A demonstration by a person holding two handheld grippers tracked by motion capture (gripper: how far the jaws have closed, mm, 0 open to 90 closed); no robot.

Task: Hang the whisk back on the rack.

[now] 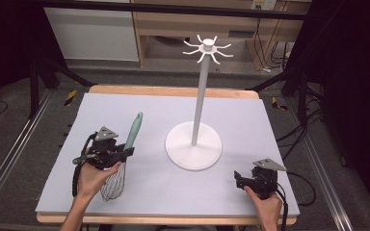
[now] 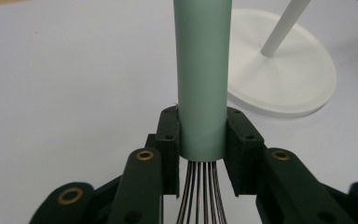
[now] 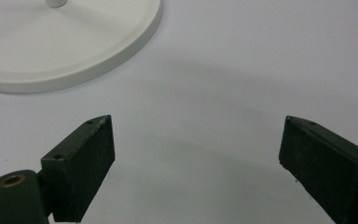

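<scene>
A whisk with a pale green handle (image 1: 133, 131) and a wire head (image 1: 113, 183) is held on the left of the white mat. My left gripper (image 1: 124, 153) is shut on the lower end of the whisk's handle (image 2: 202, 84), its pads pressing both sides just above the wires (image 2: 201, 196). A white hook stand rises in the middle, with a round base (image 1: 193, 146) and several hooks on top (image 1: 207, 48). My right gripper (image 1: 237, 180) rests at the front right, its jaws wide open over bare mat with nothing between its fingertips (image 3: 196, 163).
The stand's base (image 2: 284, 70) lies just right of the whisk handle and ahead of the right gripper, where the base (image 3: 65, 42) shows at upper left. The mat (image 1: 250, 115) covers a wooden table; floor cables (image 1: 294, 139) and frame legs lie beyond it.
</scene>
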